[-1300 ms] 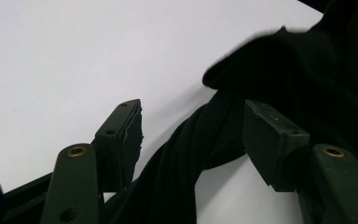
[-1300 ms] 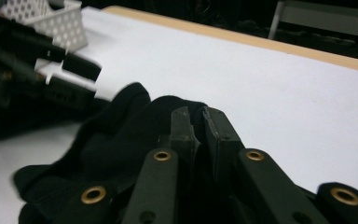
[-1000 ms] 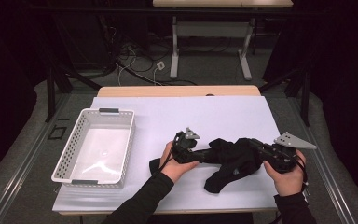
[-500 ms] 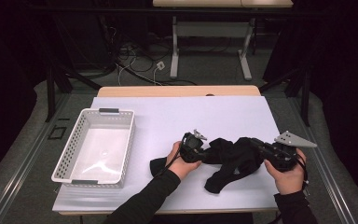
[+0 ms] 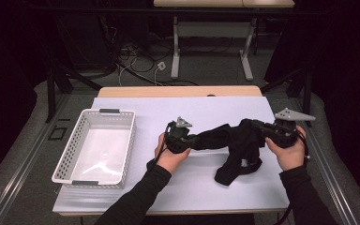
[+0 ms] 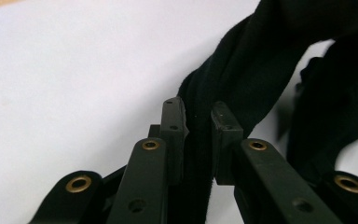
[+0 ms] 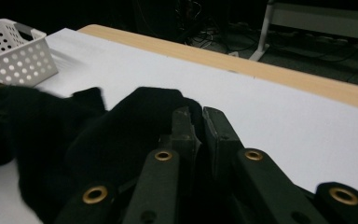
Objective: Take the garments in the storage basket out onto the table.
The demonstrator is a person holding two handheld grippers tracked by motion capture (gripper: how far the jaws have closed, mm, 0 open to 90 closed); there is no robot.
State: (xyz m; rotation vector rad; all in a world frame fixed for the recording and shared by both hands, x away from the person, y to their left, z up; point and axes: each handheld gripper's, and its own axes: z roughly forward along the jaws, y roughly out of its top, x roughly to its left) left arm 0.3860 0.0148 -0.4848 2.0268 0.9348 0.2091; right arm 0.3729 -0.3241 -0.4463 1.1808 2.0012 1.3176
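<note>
Black garment (image 5: 234,143), no readable label, clamped between left tongs (image 5: 190,140) and right tongs (image 5: 261,129)

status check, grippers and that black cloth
Left gripper just closed on black garment, right gripper shut on its other end. Garment stretched between, one part hanging to table. White basket well aside.

Both forearms, in dark sleeves, come up from the bottom edge of the high view. The left gripper (image 5: 190,140) sits just left of centre, pointing right; its jaws have just been closing and now pinch a black cloth (image 5: 229,140). The right gripper (image 5: 262,129) at centre right points left, its jaws clamped on the same cloth.
</note>
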